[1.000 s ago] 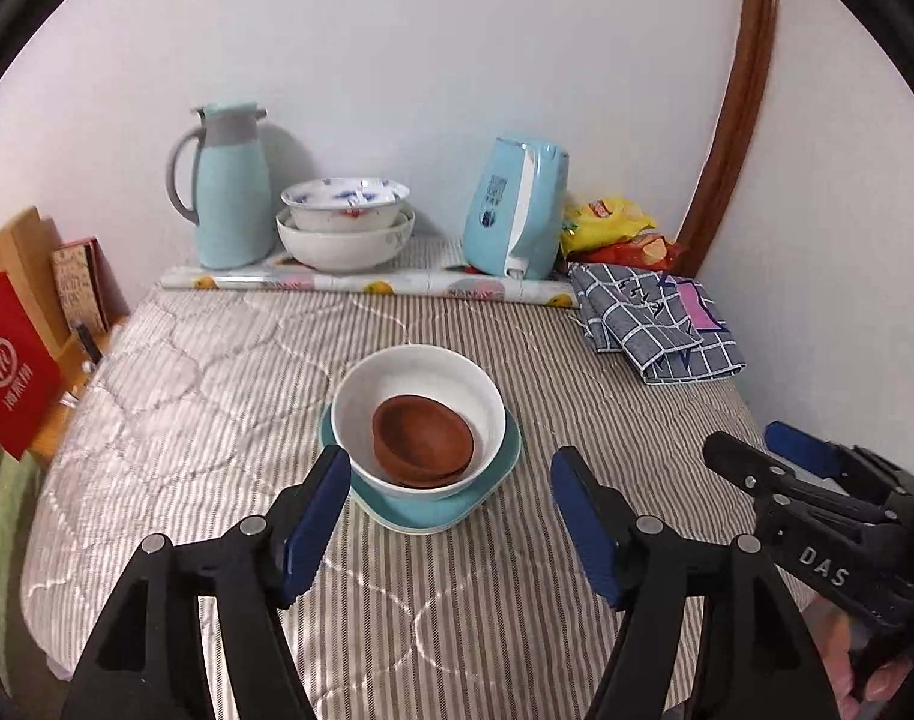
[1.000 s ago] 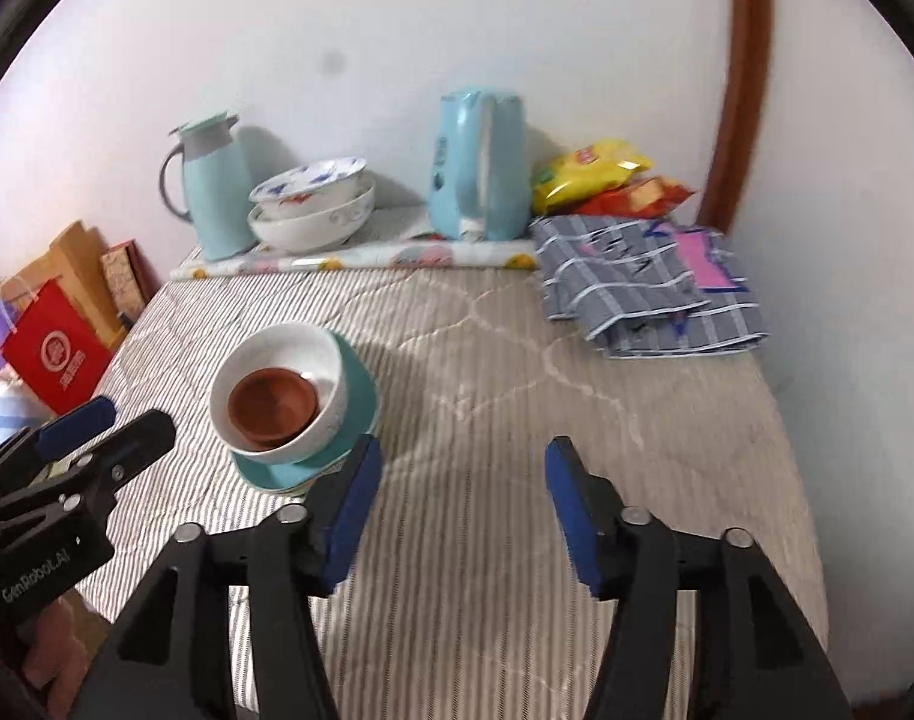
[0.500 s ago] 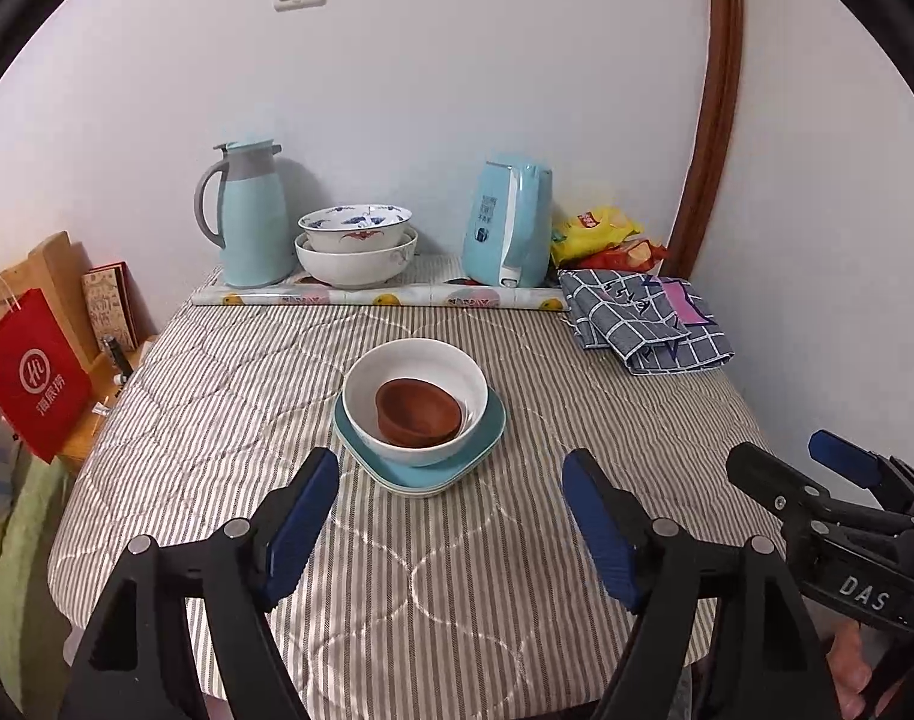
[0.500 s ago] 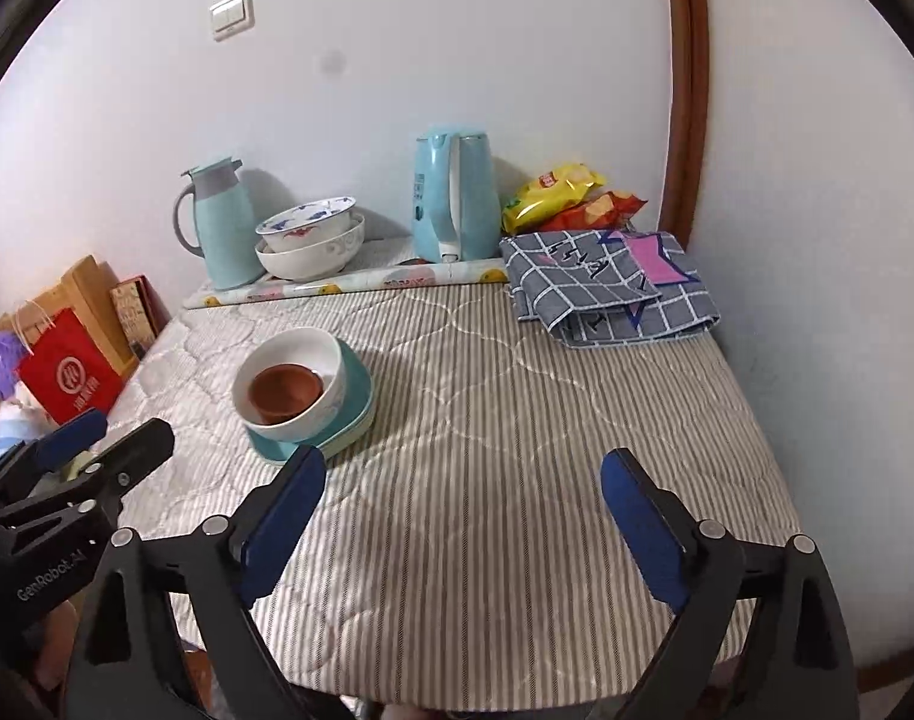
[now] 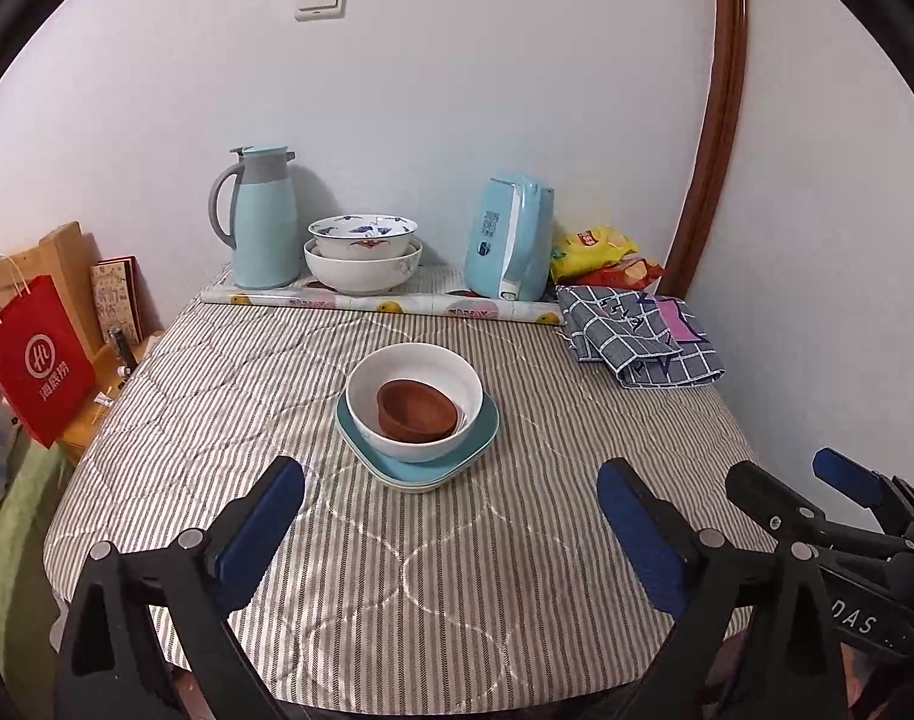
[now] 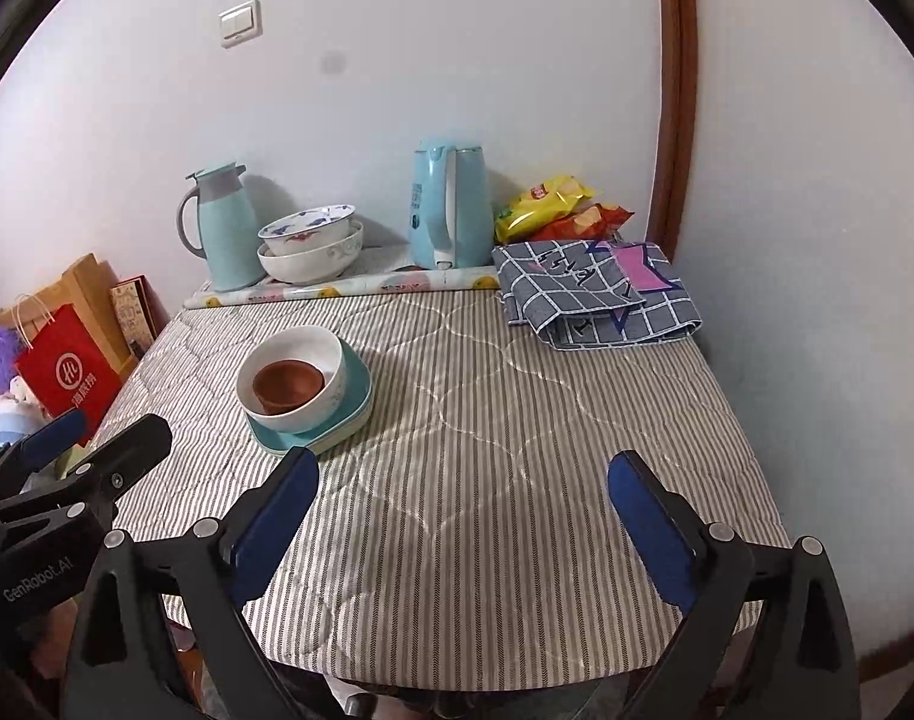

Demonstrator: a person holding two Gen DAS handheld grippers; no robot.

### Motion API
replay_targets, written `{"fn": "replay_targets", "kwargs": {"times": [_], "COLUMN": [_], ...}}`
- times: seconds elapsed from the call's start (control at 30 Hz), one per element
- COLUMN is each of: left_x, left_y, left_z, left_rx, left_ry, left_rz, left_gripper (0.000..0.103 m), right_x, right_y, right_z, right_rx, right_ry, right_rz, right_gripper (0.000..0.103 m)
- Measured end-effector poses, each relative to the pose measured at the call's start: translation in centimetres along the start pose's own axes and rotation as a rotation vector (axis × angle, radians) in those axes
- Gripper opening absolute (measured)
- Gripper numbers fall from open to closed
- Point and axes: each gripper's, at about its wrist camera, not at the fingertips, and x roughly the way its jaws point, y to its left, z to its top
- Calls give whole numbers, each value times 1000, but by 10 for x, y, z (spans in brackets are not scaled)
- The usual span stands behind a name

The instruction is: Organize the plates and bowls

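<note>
Both sets of jaws stand wide apart, with nothing between the pads. The left gripper (image 5: 450,501) has just been opening; the right gripper (image 6: 463,495) is spread equally wide. Each is held over the near edge of the table (image 5: 517,600), well short of the stack.

Items, largest to smallest:

1. Table: covered by a striped quilted cloth. It carries the stack near its centre and the remaining items along the far wall.
2. Teal plate (image 5: 484,435): base of the stack, flat on the cloth. In the left wrist view it lies ahead of the jaws, between their lines and nearer the left finger. In the right wrist view it lies ahead and outside the left finger.
3. White bowl (image 5: 414,366): upright on the plate.
4. Brown bowl (image 5: 417,411): nested inside the white bowl.

Two patterned bowls (image 5: 363,252) are stacked at the far edge, between a thermos jug (image 5: 261,222) and a kettle (image 5: 508,237).
</note>
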Motion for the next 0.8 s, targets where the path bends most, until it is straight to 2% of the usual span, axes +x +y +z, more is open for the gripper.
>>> {"fn": "replay_targets", "kwargs": {"times": [0.5, 0.8], "left_x": [1, 0], "left_y": [-5, -6], "left_z": [-6, -7], "left_rx": [16, 8], "left_ry": [17, 32], "left_rz": [13, -6], "left_gripper": [99, 99], "right_x": [-10, -12], "right_y": [-2, -7], "right_z": [-7, -7], "right_rx": [1, 13], "right_ry": [-7, -11], "right_rz": [-4, -6], "right_gripper": [96, 96]}}
